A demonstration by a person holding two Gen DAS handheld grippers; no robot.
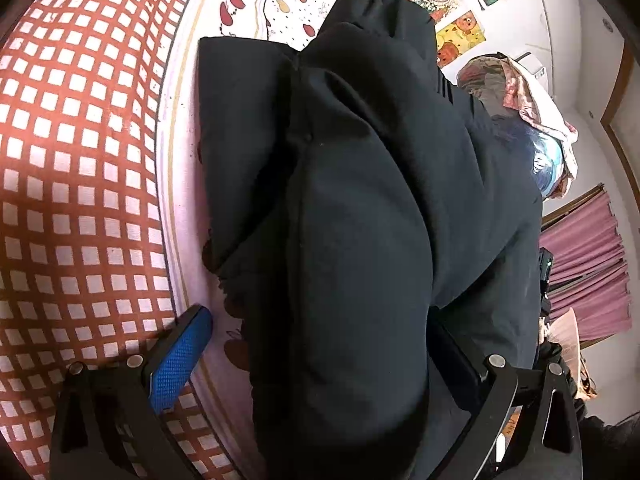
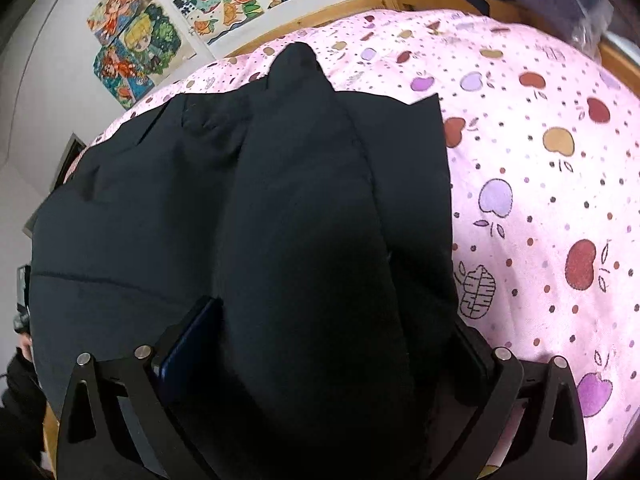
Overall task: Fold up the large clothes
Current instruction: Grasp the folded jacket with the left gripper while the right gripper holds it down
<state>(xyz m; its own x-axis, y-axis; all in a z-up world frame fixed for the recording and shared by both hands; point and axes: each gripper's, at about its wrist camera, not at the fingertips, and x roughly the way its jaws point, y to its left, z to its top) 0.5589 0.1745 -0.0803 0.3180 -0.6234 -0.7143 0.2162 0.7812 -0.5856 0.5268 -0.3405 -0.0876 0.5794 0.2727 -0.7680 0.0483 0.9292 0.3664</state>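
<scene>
A large black padded jacket point(image 1: 352, 208) lies on a pink apple-print bedsheet point(image 1: 184, 184). My left gripper point(image 1: 320, 344) has its jaws wide apart with a thick puffy roll of the jacket bulging between them; the blue-padded left finger point(image 1: 180, 356) stands clear of the cloth, the right finger is partly buried. In the right wrist view the jacket point(image 2: 280, 220) fills the middle, and my right gripper point(image 2: 324, 332) also straddles a thick fold, with both fingers against the cloth. The sheet point(image 2: 540, 200) shows to the right.
A red-and-white checked cover point(image 1: 72, 184) lies left of the sheet. Colourful drawings point(image 2: 160, 32) hang on the wall behind the wooden bed frame point(image 2: 320, 16). A bundle of cloth and plastic point(image 1: 528, 112) sits beyond the jacket. A pink curtain point(image 1: 588, 264) hangs at right.
</scene>
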